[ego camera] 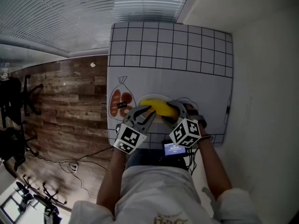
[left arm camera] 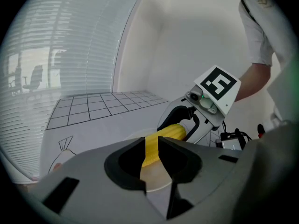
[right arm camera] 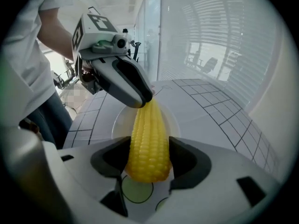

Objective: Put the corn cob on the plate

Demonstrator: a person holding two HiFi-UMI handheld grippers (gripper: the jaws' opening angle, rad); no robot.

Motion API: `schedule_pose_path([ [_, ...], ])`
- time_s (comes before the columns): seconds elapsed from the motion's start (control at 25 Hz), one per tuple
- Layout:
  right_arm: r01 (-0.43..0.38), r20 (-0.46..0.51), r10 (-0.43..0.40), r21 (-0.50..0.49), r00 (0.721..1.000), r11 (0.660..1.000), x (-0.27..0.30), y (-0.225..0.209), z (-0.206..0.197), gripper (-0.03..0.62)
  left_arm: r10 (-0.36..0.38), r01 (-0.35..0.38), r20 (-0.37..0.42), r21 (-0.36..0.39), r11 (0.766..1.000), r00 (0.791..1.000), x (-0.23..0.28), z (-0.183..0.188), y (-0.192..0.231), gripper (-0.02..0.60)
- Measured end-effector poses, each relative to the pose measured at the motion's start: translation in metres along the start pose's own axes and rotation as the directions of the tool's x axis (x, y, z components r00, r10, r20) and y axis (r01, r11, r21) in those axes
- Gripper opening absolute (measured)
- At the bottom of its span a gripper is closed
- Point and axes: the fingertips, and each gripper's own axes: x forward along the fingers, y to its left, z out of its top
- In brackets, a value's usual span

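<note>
A yellow corn cob [ego camera: 159,107] hangs level just above a white plate [ego camera: 154,97], held at both ends. My left gripper [ego camera: 148,112] is shut on its thin tip, and in the left gripper view the yellow tip [left arm camera: 150,153] fills the narrow gap between the jaws. My right gripper [ego camera: 174,108] is shut on the thick end. In the right gripper view the corn cob [right arm camera: 148,134] sits between my right gripper's [right arm camera: 148,164] jaws and runs away to the left gripper [right arm camera: 145,99]. Beneath the cob lies the plate [right arm camera: 119,120].
The plate rests on a white table mat [ego camera: 187,78] with a printed grid at the far side. A drawing of a bag [ego camera: 120,101] is printed left of the plate. A small lit screen [ego camera: 174,148] and cables sit at the near edge. Wooden floor [ego camera: 70,101] lies to the left.
</note>
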Motion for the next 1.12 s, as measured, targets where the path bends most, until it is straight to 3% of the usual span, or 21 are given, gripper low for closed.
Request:
schedule_pose_path([
  [0.28, 0.043, 0.04, -0.046, 0.059, 0.998, 0.997, -0.014, -0.004, 0.002, 0.261, -0.019, 0.019, -0.013, -0.018, 1.0, 1.0, 0.0, -0.001, 0.0, 0.087],
  [0.44, 0.091, 0.085, -0.096, 0.064, 0.992, 0.994, -0.024, -0.006, 0.009, 0.225, -0.023, 0.023, -0.001, -0.057, 0.998, 1.0, 0.0, 0.001, 0.001, 0.087],
  [0.68, 0.139, 0.117, -0.148, 0.078, 0.982, 0.987, -0.042, -0.006, 0.018, 0.172, -0.027, 0.028, 0.012, -0.059, 0.998, 1.0, -0.005, 0.011, 0.0, 0.087],
  [0.76, 0.172, 0.142, -0.187, 0.11, 0.972, 0.979, -0.053, -0.012, 0.023, 0.146, -0.027, 0.029, 0.031, -0.052, 0.998, 0.999, -0.008, 0.02, 0.0, 0.087],
  [0.92, 0.259, 0.19, -0.298, 0.204, 0.935, 0.944, -0.079, -0.026, 0.031, 0.015, -0.022, 0.025, 0.089, -0.029, 0.999, 0.996, -0.016, 0.037, 0.0, 0.086],
  [1.12, 0.344, 0.219, -0.424, 0.325, 0.879, 0.881, -0.118, -0.03, 0.035, 0.008, -0.014, 0.013, 0.189, 0.005, 1.0, 0.982, -0.037, 0.059, -0.006, 0.035],
])
